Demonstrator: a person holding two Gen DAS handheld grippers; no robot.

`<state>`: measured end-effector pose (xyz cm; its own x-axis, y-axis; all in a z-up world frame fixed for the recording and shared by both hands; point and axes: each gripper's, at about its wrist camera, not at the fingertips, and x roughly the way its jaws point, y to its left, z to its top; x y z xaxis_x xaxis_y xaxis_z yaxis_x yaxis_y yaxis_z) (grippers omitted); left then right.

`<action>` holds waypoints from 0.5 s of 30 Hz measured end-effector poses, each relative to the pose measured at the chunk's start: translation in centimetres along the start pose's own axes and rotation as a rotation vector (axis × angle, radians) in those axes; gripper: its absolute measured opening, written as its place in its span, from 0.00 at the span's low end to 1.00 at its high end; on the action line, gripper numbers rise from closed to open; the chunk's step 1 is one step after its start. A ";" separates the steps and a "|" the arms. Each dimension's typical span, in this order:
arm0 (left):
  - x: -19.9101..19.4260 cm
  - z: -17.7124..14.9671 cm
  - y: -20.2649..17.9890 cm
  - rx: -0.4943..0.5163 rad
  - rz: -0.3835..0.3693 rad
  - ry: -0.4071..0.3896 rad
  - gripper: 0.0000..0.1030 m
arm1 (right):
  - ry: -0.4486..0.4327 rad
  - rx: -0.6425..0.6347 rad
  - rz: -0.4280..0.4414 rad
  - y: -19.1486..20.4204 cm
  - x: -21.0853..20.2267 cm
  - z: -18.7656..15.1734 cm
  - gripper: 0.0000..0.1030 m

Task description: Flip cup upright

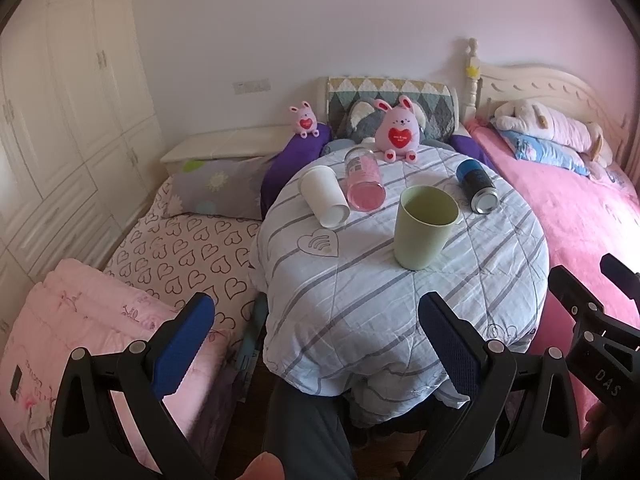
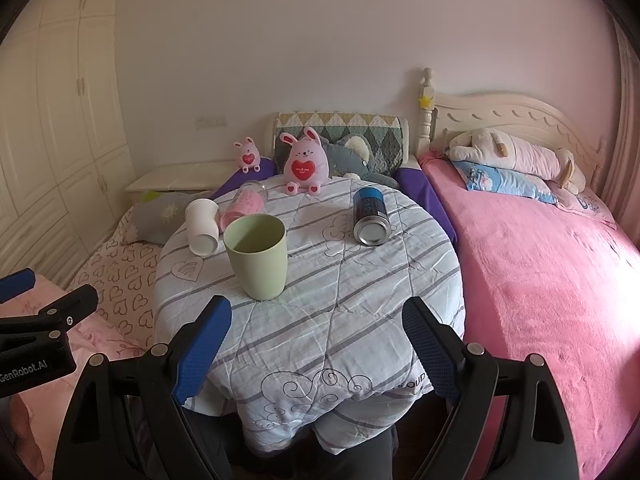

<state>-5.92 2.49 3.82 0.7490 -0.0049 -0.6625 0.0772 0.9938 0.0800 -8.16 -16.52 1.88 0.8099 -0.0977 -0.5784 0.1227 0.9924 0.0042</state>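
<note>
— Where's the green cup [image 1: 425, 227]?
— Upright on the striped quilt [image 1: 360, 300], beside a toppled white paper cup [image 1: 323, 197].
— The grippers?
— Left gripper [image 1: 316, 344] and right gripper [image 2: 316, 350] hover low at the table's near edge, jaws spread wide, holding nothing.

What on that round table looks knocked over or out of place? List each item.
Three containers lie on their sides on the quilt-covered table: the white paper cup, the clear glass with pink inside touching it, and the blue can. Only the green cup stands upright. Nothing appears spilled. Both grippers hang open short of the table.
</note>
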 end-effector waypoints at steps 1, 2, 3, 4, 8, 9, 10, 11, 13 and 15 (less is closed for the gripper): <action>0.0 0.0 0.0 0.000 0.000 0.000 1.00 | 0.000 -0.001 0.000 0.0 0.0 0.0 0.86; 0.0 0.0 0.0 0.000 -0.001 -0.001 1.00 | 0.000 -0.001 0.001 0.1 0.0 -0.1 0.86; 0.0 0.0 0.0 0.000 -0.001 -0.001 1.00 | 0.001 0.000 0.001 0.1 0.0 -0.1 0.86; 0.0 0.0 0.0 0.000 -0.002 -0.003 1.00 | 0.001 -0.001 0.000 0.0 -0.1 -0.1 0.86; 0.0 0.0 -0.1 0.003 -0.002 -0.002 1.00 | 0.000 0.001 -0.002 0.0 -0.1 -0.1 0.86; 0.0 0.0 -0.1 0.002 -0.002 0.000 1.00 | 0.001 0.001 -0.002 0.1 0.0 -0.1 0.86; 0.0 0.1 -0.1 0.001 -0.003 0.001 1.00 | 0.002 0.002 -0.001 0.2 0.0 -0.1 0.86; -0.1 0.0 -0.2 0.001 -0.002 0.001 1.00 | 0.002 0.003 -0.001 0.2 0.0 -0.2 0.86; -0.1 0.0 -0.2 -0.002 -0.003 0.003 1.00 | 0.006 0.005 0.000 0.2 0.1 -0.3 0.86; -0.1 0.0 -0.3 -0.002 0.005 0.003 1.00 | 0.007 0.006 0.000 0.1 0.1 -0.3 0.86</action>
<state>-5.97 2.23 3.85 0.7476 0.0007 -0.6642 0.0717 0.9941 0.0817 -8.27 -16.45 1.58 0.8057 -0.0968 -0.5844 0.1258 0.9920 0.0092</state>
